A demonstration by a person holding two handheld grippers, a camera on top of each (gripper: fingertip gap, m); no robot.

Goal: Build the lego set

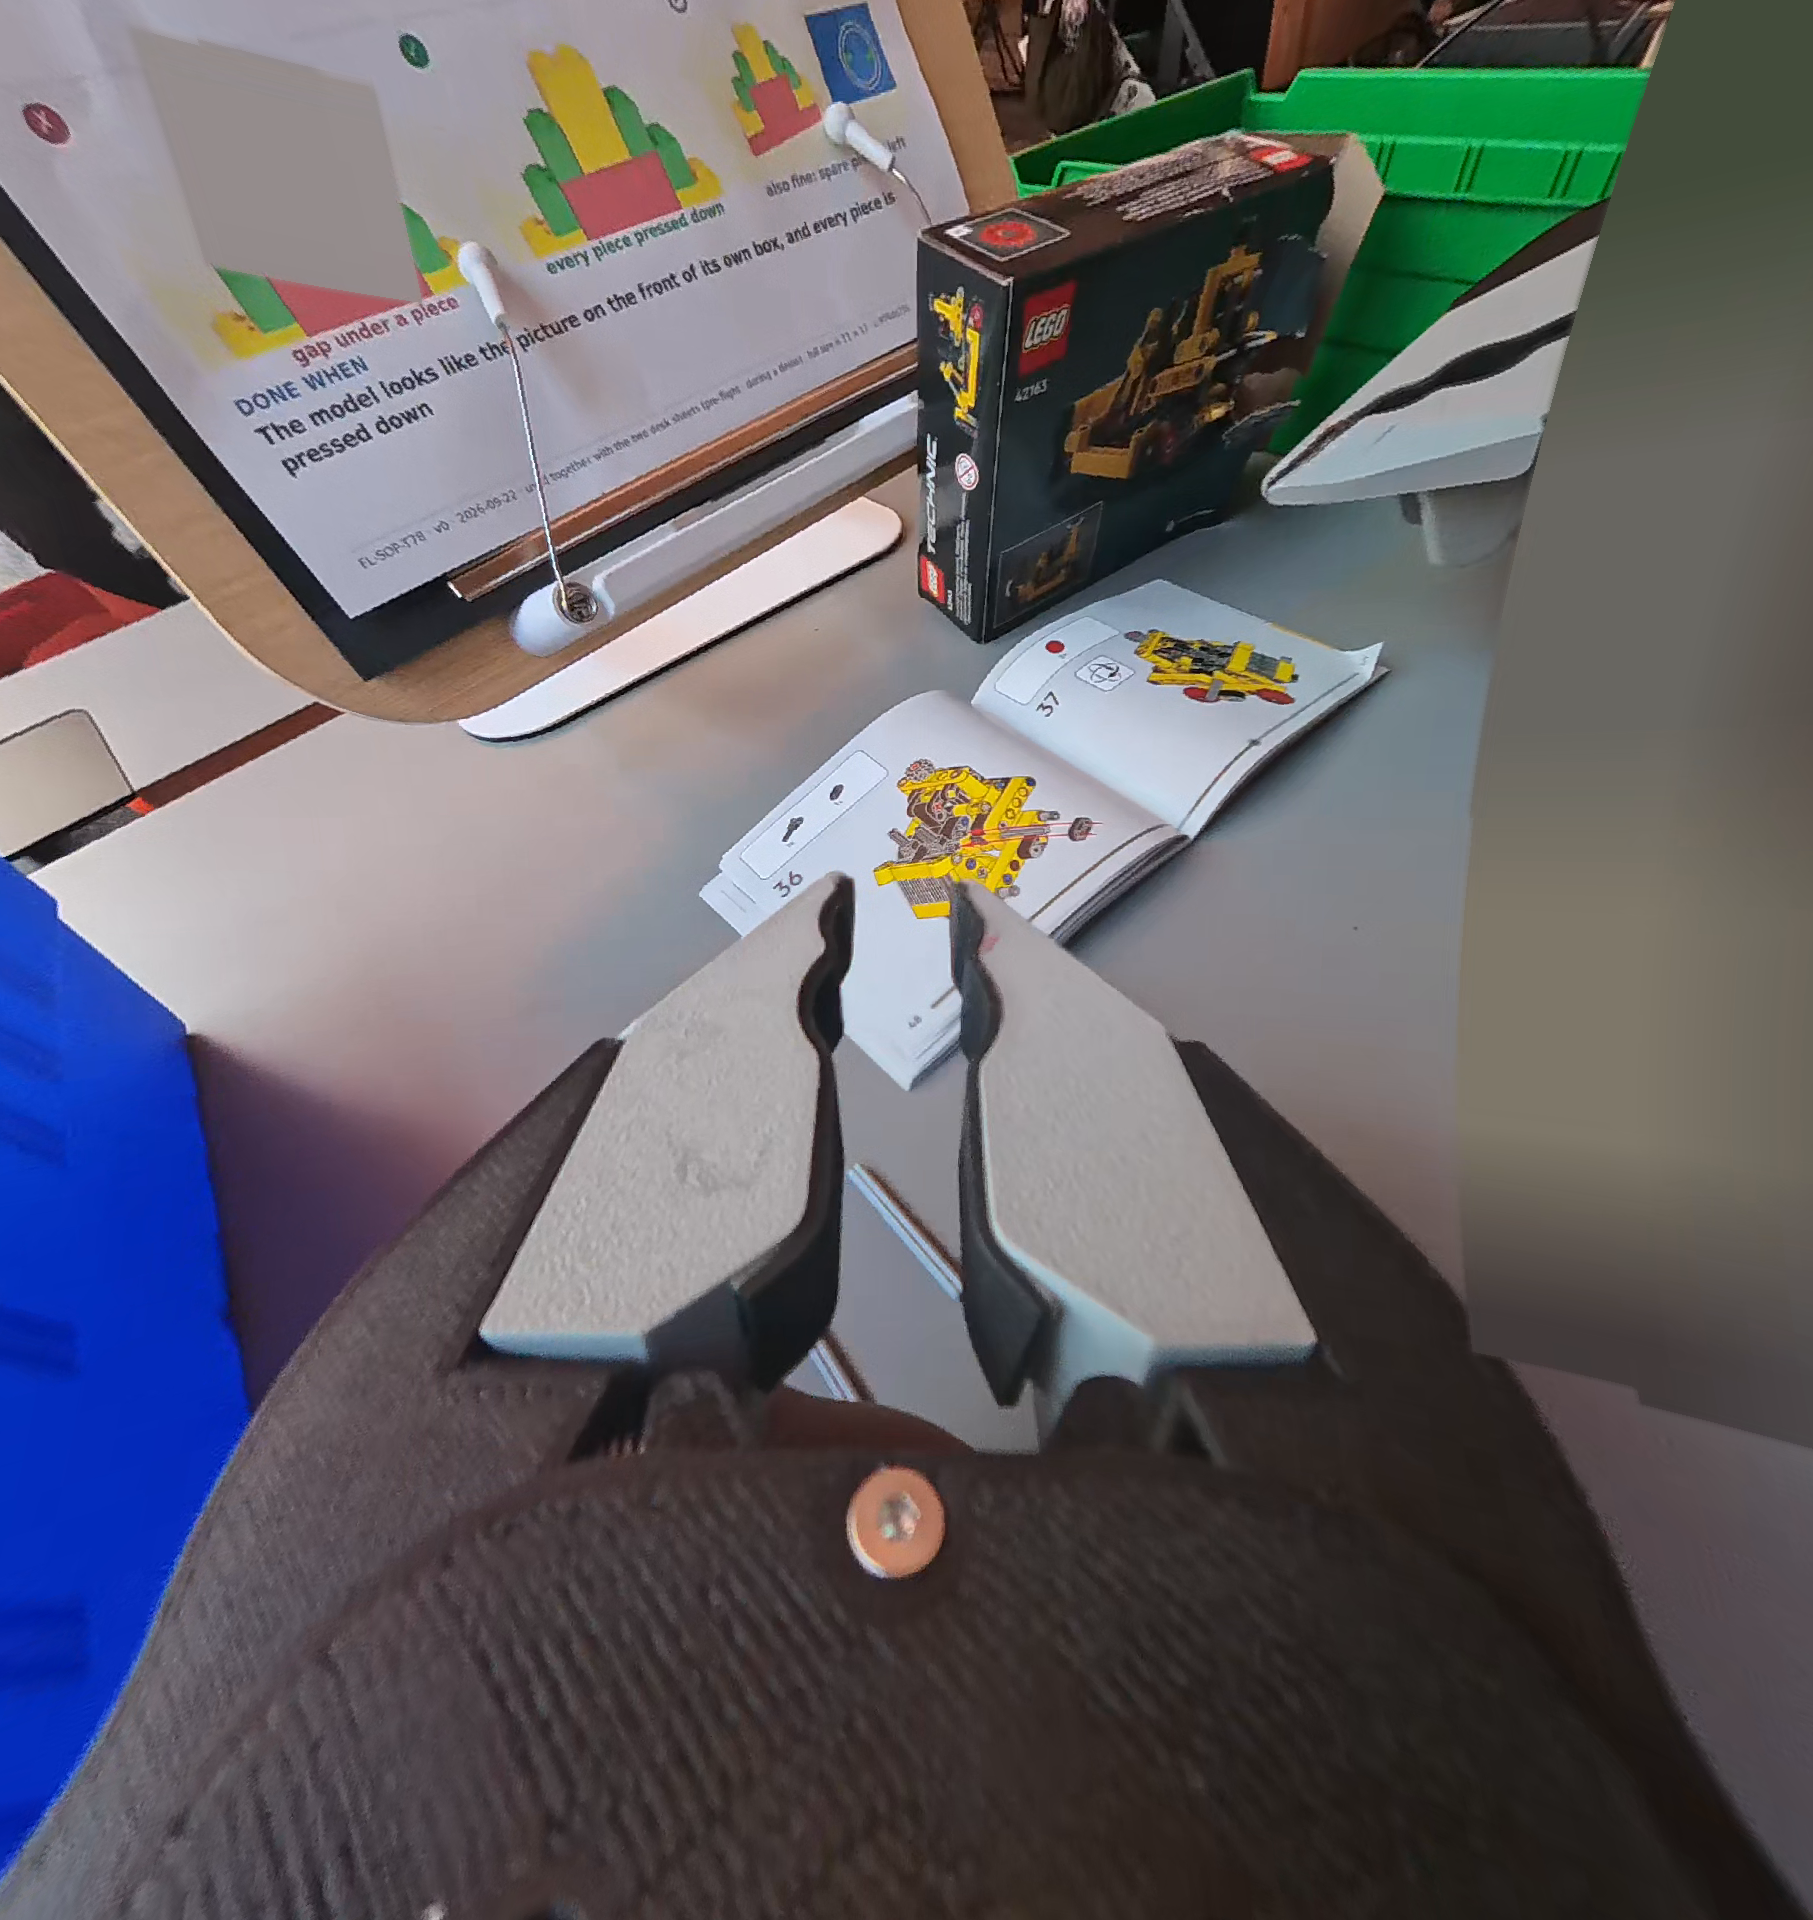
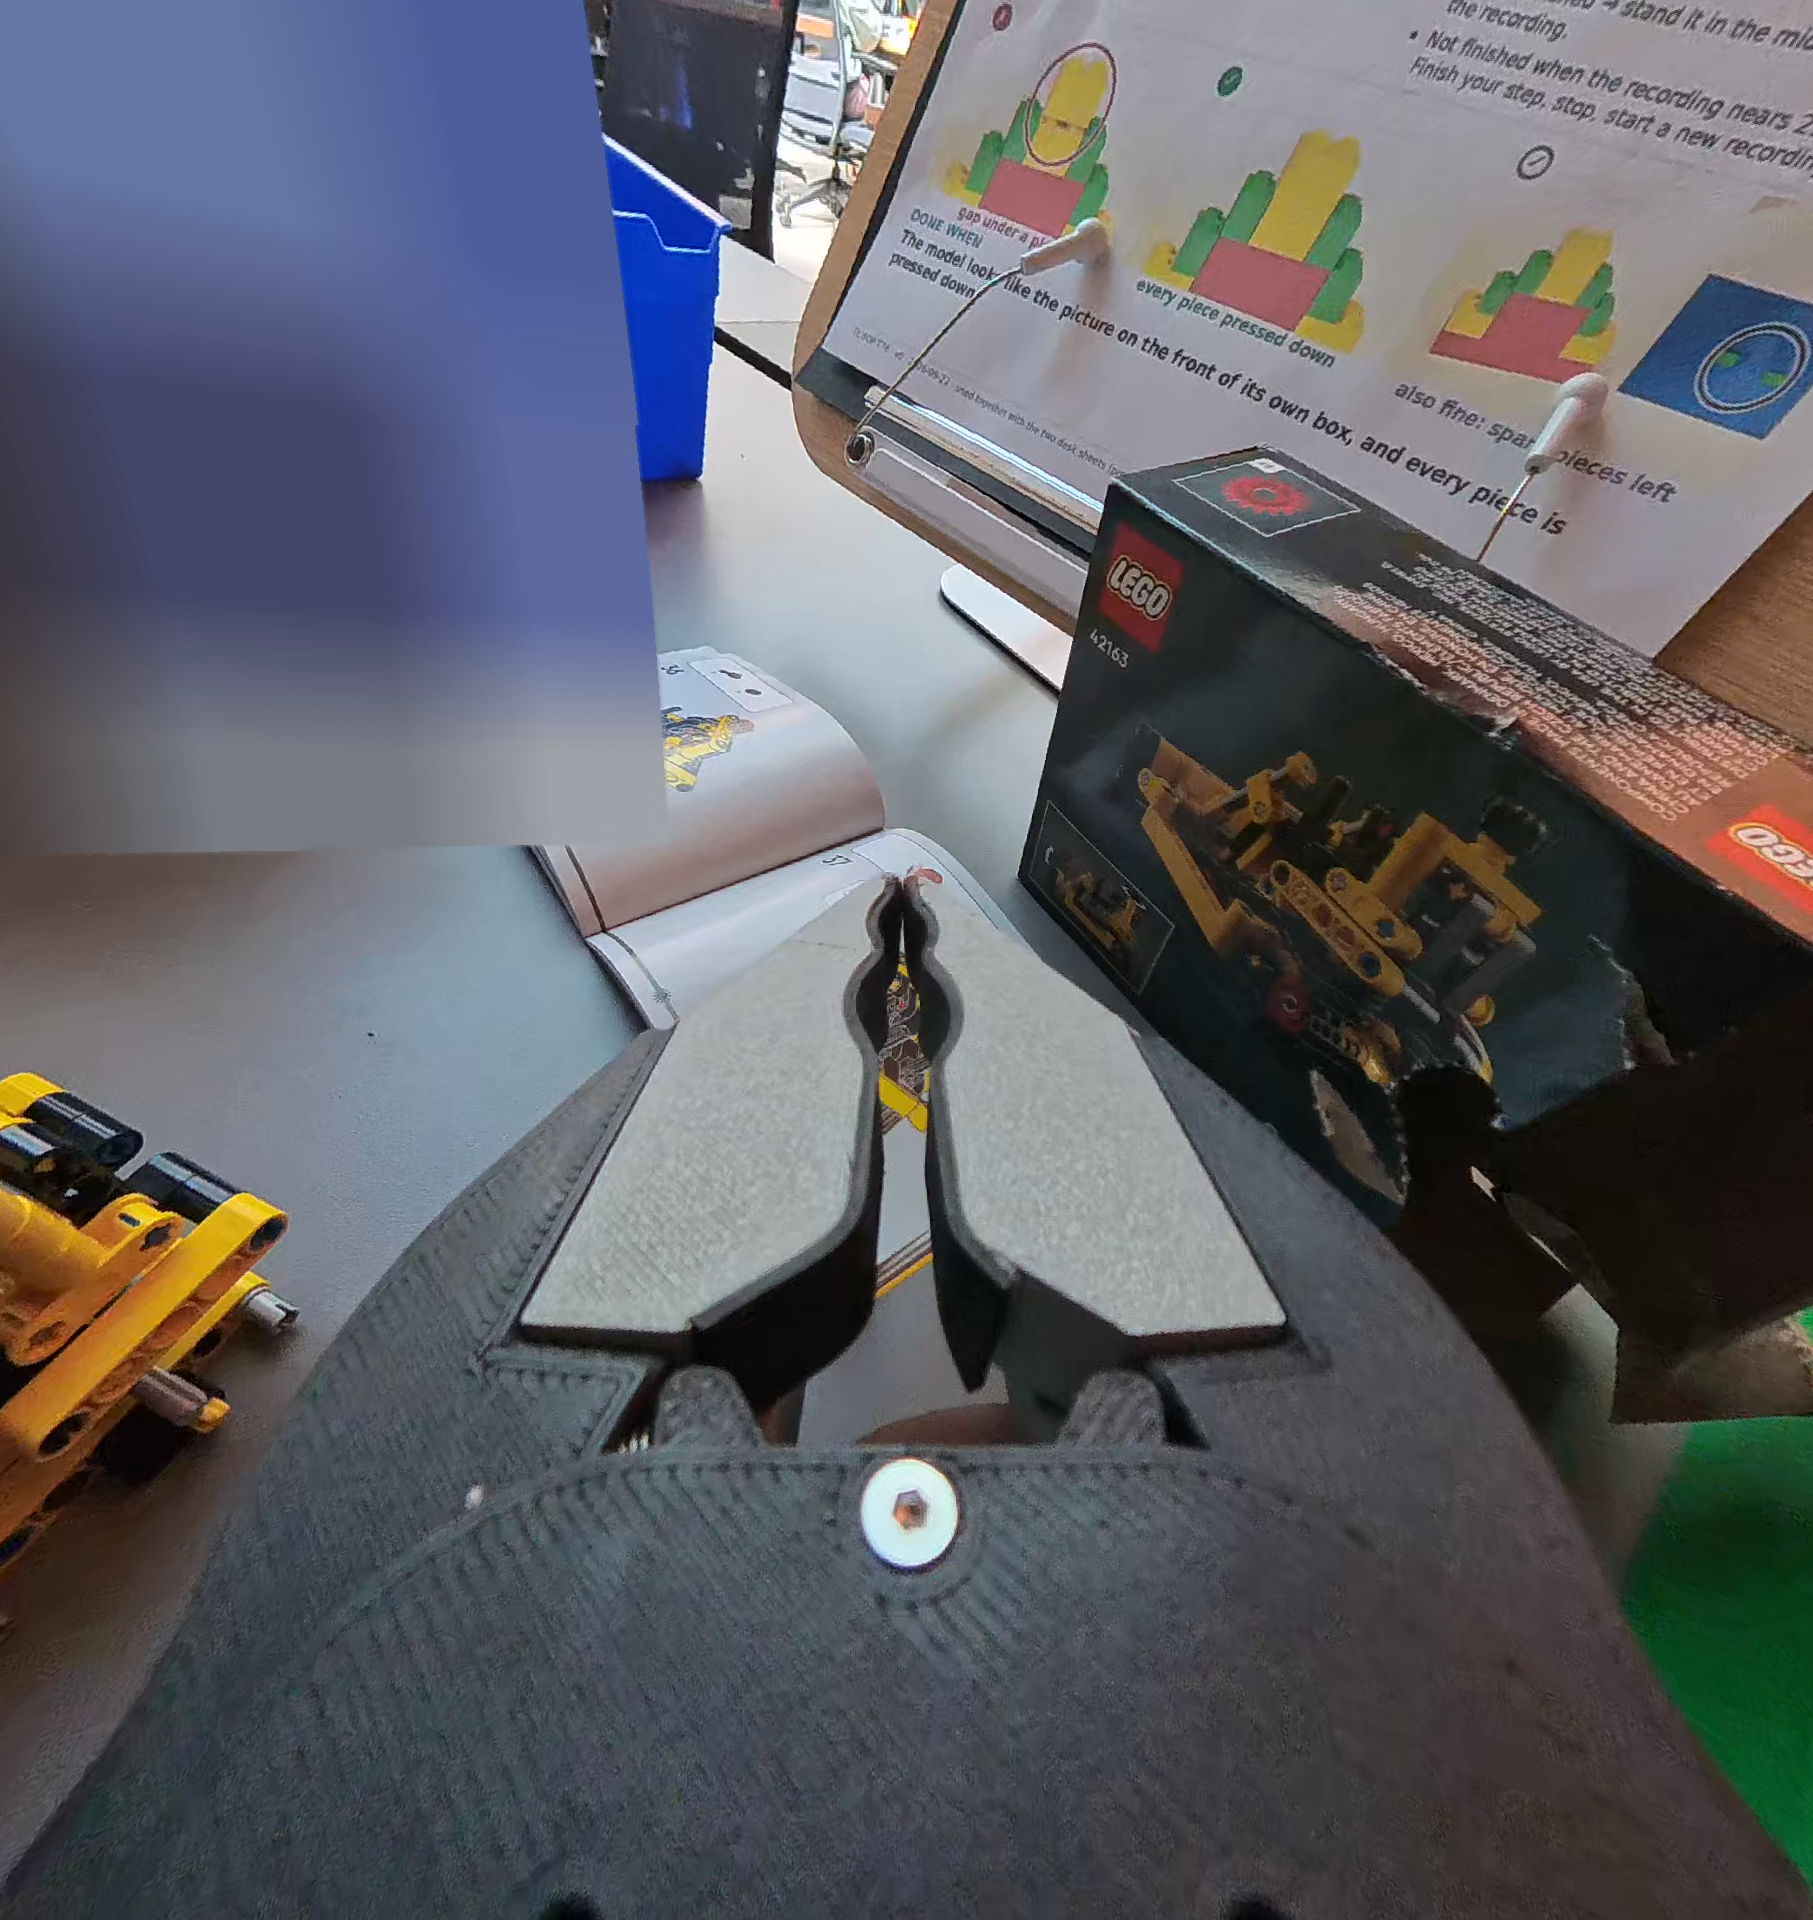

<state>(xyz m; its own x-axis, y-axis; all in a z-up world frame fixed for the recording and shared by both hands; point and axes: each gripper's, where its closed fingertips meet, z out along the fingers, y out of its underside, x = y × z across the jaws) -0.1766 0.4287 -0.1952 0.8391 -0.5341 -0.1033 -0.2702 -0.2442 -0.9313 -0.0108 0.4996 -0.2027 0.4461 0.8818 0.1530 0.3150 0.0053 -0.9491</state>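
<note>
Here, at the lower left of the right wrist view, the half-built yellow model lies on the table, untouched. At centre, the right hand-held gripper is clenched, seemingly empty, over the open instruction booklet; the left hand-held gripper stands slightly parted, empty. The box stands right. A careless sweep could knock it over.

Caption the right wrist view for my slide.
Shut hand-held gripper hovers over the open instruction booklet, between the yellow model and set box.
</note>
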